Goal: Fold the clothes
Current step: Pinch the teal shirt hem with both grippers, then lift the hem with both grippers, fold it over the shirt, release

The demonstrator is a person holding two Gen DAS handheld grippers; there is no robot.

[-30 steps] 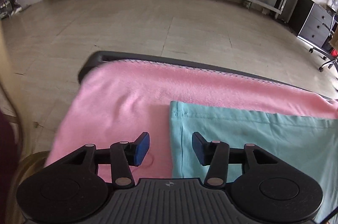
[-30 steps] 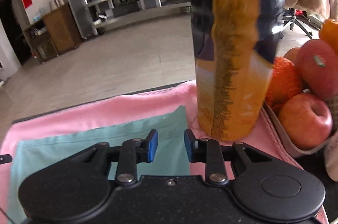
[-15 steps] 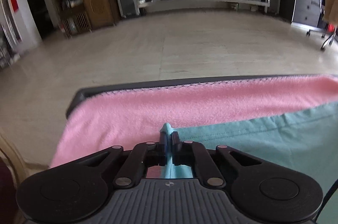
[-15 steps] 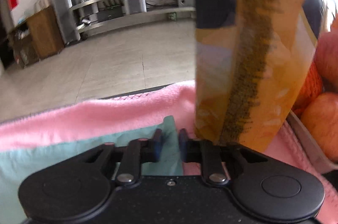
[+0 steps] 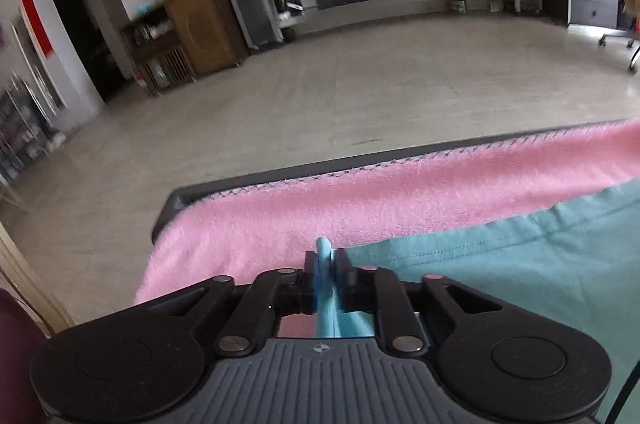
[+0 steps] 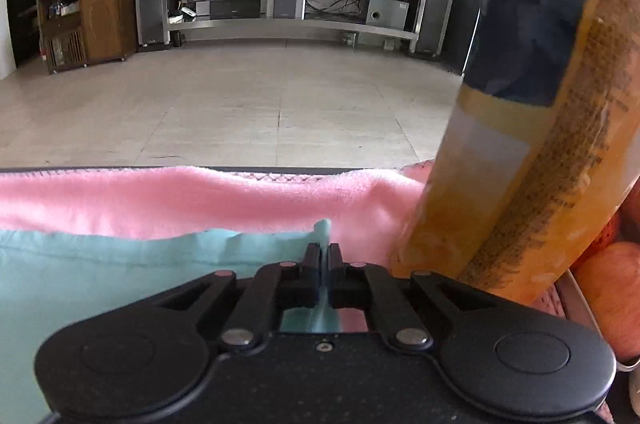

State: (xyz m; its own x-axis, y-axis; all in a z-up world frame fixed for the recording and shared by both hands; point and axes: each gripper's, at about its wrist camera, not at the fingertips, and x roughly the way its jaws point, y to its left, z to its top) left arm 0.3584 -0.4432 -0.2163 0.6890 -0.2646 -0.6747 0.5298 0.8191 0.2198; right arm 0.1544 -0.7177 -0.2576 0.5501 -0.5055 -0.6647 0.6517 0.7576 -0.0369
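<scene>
A fluffy pink fleece blanket (image 5: 400, 200) with a stitched zigzag hem covers the dark-edged worktop (image 5: 256, 180), and on it lies the task's thing, a smooth teal woven garment (image 5: 520, 264) with a straight stitched seam line near its far edge, spread flat apart from the 2 corners that are lifted. At the right stands a tall orange and dark blue glossy bag (image 6: 532, 128) with a band of small print too blurred to read, resting on the blanket just beside the garment's right corner. The black left tool (image 5: 326, 274) is clamped on the garment's left corner, a fold poking up between its blue pads, its jaws easing apart. The black right tool (image 6: 324, 264) pinches the right corner, jaws likewise opening slightly.
</scene>
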